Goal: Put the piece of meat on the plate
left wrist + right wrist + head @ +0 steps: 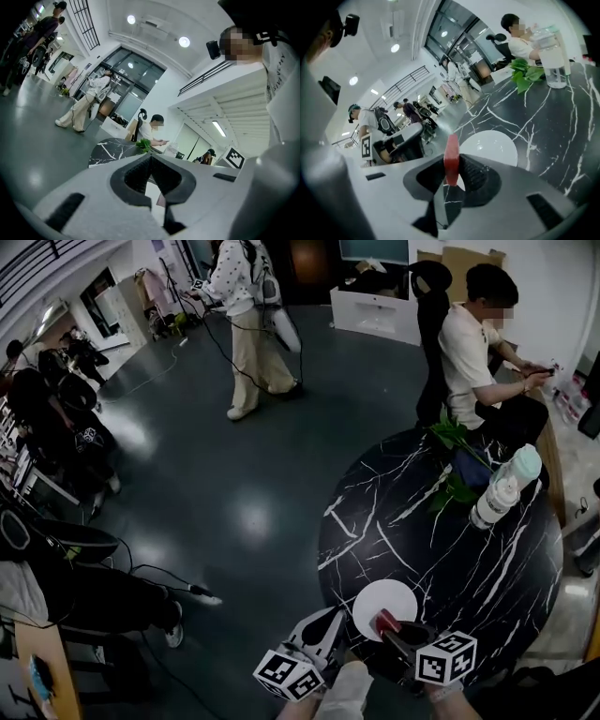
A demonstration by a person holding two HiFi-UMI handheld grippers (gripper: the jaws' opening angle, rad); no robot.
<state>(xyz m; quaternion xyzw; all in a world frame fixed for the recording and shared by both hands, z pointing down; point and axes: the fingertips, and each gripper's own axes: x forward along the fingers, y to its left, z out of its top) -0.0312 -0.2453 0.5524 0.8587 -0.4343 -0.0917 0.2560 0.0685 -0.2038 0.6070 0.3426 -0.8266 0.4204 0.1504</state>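
Observation:
A red piece of meat [451, 154] stands upright between the pads of my right gripper [451, 165], which is shut on it. In the head view the meat [386, 622] hangs over the near edge of the white plate [384, 601], with the right gripper [390, 626] just behind it. The plate [493, 146] lies bare on the black marble table [553, 122]. My left gripper [335, 619] hovers at the plate's left edge, its tips together and nothing between them. In the left gripper view the gripper [150, 161] points level, and a sliver of plate [152, 191] shows below its tips.
Two plastic bottles [506, 486] and a green plant [455, 442] stand at the table's far side. A seated person [473, 352] is beyond the table and another person [246, 324] walks across the floor. The table edge [328, 549] curves on the left.

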